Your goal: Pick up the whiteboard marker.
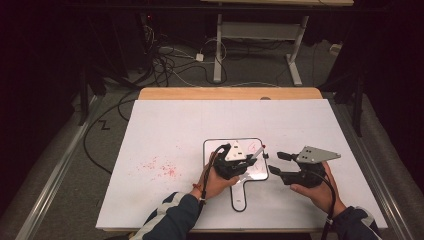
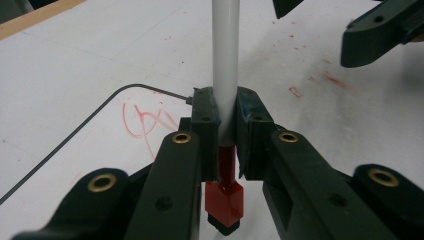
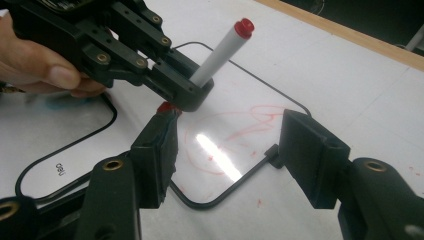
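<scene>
Marker could skid w/ a slip

Left hand-held gripper (image 1: pixel 250 159) clamped on marker (image 3: pixel 220 50) over whiteboard (image 3: pixel 240 172); right hand-held gripper (image 1: pixel 277 166) apart, empty. Tilted grip = smeared scribble (image 3: pixel 235 132) imo.

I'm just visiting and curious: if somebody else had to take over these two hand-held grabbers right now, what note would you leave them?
Left gripper: shut on the red marker, gripped near its tip end, with the tip over the small whiteboard.
Right gripper: open and holding nothing, beside the board's right edge.
Things: the whiteboard lies flat on the white table, its handle toward the person.
Done: red scribbles are already on the board; red specks also mark the table.
Left: probably more drawing, though I can't tell whether the tip touches the board. Keep the right gripper ready to steady the board.
</scene>
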Motion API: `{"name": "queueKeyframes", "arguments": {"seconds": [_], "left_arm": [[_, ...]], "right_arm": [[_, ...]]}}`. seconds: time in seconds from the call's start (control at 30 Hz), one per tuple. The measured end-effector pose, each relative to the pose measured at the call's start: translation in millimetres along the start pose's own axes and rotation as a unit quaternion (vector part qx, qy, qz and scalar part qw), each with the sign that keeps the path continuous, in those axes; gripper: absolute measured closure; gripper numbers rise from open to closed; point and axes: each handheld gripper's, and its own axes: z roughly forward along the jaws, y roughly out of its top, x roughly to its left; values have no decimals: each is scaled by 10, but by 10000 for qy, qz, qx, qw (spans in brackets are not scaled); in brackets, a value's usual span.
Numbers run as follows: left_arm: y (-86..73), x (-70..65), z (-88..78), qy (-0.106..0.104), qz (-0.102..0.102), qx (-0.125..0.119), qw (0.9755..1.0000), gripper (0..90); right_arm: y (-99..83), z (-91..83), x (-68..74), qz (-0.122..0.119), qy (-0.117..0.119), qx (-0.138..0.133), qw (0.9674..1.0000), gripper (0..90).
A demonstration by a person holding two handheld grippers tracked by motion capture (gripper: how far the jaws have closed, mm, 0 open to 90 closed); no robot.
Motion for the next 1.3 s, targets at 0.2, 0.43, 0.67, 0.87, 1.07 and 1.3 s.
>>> {"name": "queueKeyframes", "arguments": {"seconds": [0.2, 0.43, 0.67, 0.87, 1.07, 1.3], "left_arm": [[-77, -2, -46, -115, 52, 93, 9999, 790], [16, 11, 94, -363, 25, 67, 9993, 790], [205, -13, 453, -486, 60, 211, 9986, 791], [292, -8, 609, -462, 8, 141, 9988, 791], [305, -28, 635, -638, -123, 147, 9978, 791], [230, -49, 516, -665, -71, 234, 9975, 791]], "right_arm": [[0, 15, 21, -72, -6, 30, 10000, 416], [7, 39, 29, -96, 1, 58, 9999, 417], [4, 39, 30, -156, -9, 77, 9998, 417], [-12, -11, -11, -111, -81, 30, 9999, 417], [-13, -38, -25, -120, -108, 33, 9999, 416], [-18, -103, -80, -79, -102, -35, 9999, 409]]}}
